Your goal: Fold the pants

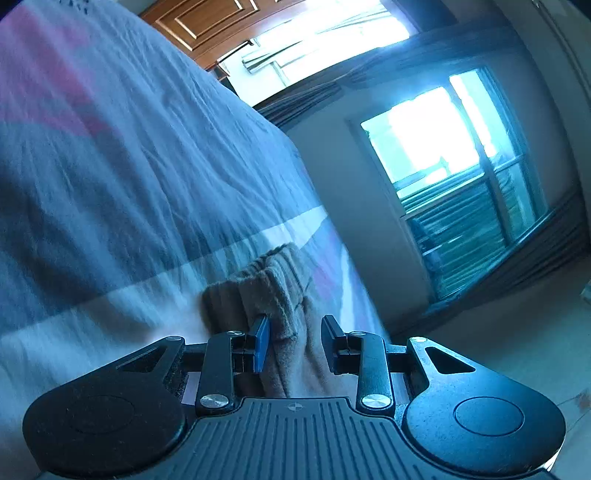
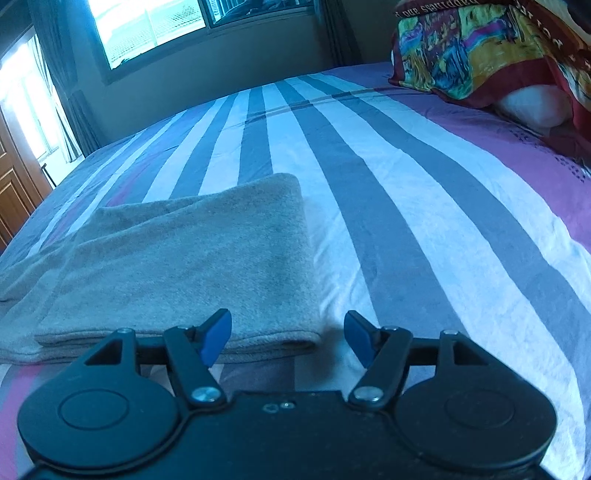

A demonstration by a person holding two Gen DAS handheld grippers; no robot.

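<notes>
The beige pants [image 2: 192, 258] lie folded in a flat stack on the striped bedsheet [image 2: 406, 206]. My right gripper [image 2: 287, 338] is open, just in front of the near right corner of the stack, touching nothing. In the left wrist view a bunched end of the pants [image 1: 273, 295] lies at the bed's edge. My left gripper [image 1: 295, 341] is open with that cloth between its fingers; the blue left pad [image 1: 261, 343] is beside the fabric, the right finger stands apart from it.
A colourful pillow [image 2: 480, 48] lies at the bed's far right corner. Windows [image 1: 443, 166] and dark curtains line the wall beyond the bed. A wooden door [image 1: 207, 26] stands by the bright opening. The floor [image 1: 517, 350] lies beside the bed.
</notes>
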